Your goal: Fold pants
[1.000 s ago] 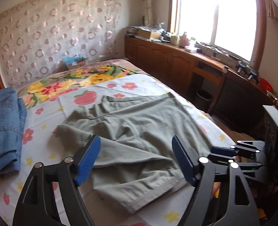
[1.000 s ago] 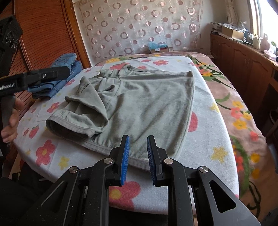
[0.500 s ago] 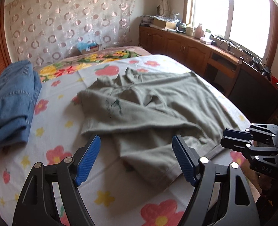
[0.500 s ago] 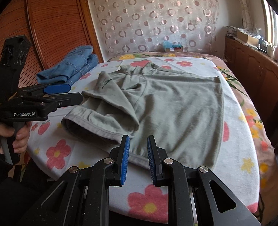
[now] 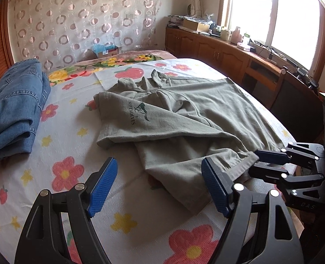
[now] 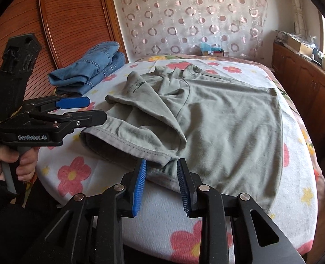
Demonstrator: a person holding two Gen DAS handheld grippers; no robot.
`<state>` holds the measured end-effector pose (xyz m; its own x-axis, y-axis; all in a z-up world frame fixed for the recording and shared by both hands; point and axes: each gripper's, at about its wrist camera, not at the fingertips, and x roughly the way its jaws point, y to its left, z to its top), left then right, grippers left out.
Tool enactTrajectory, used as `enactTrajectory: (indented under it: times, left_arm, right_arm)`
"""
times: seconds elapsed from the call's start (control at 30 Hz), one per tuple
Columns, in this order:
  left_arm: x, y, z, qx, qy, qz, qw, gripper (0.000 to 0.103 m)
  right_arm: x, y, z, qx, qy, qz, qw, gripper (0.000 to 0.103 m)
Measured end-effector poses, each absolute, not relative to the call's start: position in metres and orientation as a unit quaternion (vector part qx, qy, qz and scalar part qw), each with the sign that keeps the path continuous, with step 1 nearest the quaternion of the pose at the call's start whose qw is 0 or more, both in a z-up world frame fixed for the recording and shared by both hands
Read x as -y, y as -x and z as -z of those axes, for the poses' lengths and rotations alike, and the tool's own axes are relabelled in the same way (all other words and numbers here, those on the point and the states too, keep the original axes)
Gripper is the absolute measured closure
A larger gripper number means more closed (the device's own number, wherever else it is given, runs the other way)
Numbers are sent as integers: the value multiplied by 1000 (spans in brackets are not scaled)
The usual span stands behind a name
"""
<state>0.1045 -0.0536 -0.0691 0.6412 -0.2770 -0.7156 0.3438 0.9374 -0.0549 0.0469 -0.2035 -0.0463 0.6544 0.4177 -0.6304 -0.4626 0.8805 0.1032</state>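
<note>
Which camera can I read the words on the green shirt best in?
The left wrist view. There the grey-green shirt shows its dark printed logo facing the camera, with letters big enough to make out. In the right wrist view the logo is farther off, tilted and too small to read.

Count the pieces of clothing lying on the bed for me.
2, as far as shows. A grey-green garment lies spread across the middle of the bed. Folded blue jeans sit at the far left edge. Anything underneath them would be hidden.
</note>
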Motion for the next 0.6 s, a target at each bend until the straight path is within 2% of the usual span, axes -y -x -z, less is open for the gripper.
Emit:
enactTrajectory:
  times: [0.1, 0.17, 0.27, 0.6]
  left_arm:
    - [54, -103, 69, -387, -41, 170, 905, 24]
    - [53, -101, 69, -386, -40, 169, 906, 24]
    - [52, -100, 69, -384, -38, 169, 907, 24]
    - [55, -99, 63, -377, -41, 175, 909, 24]
  right_arm:
    - [200, -49, 47, -331, 33, -242, 911, 73]
    - [199, -50, 47, -327, 32, -247, 911, 88]
    - [201, -48, 45, -318, 29, -248, 915, 94]
    - [226, -28, 26, -273, 5, -241, 931, 97]
